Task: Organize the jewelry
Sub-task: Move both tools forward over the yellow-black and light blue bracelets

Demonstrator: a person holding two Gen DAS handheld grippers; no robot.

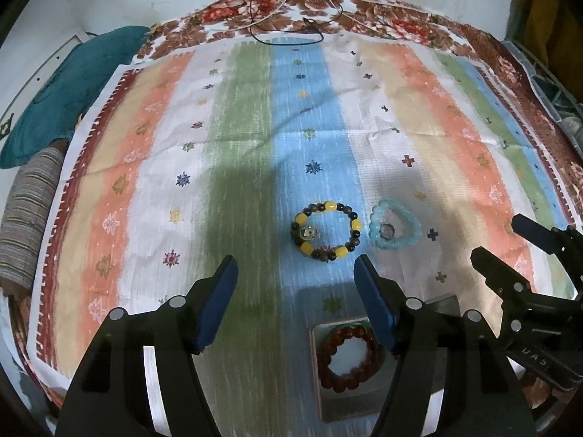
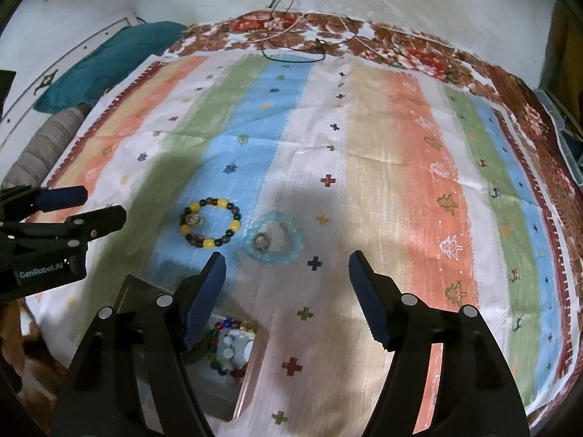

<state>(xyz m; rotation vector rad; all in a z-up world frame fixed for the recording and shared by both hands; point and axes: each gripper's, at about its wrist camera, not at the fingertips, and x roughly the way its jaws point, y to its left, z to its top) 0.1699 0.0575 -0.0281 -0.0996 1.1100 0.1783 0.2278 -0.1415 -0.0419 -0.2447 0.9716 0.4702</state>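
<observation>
A yellow and dark beaded bracelet [image 1: 327,232] lies on the striped cloth [image 1: 145,167], with a pale blue bracelet [image 1: 394,224] just right of it. Both show in the right wrist view: the yellow one [image 2: 210,223] and the blue one [image 2: 274,243]. A small open box [image 1: 340,360] near me holds a red-brown bead bracelet [image 1: 348,358]; in the right wrist view the box [image 2: 251,371] also holds a multicoloured bead bracelet [image 2: 226,349]. My left gripper [image 1: 296,276] is open and empty, above the box. My right gripper [image 2: 288,273] is open and empty, to the right of the box.
A teal cloth [image 1: 69,83] and a striped roll [image 1: 29,211] lie at the left edge. Thin cords [image 1: 291,18] trail over the flowered far edge. A crate [image 1: 561,83] stands at the right. The striped cloth stretches wide beyond the bracelets.
</observation>
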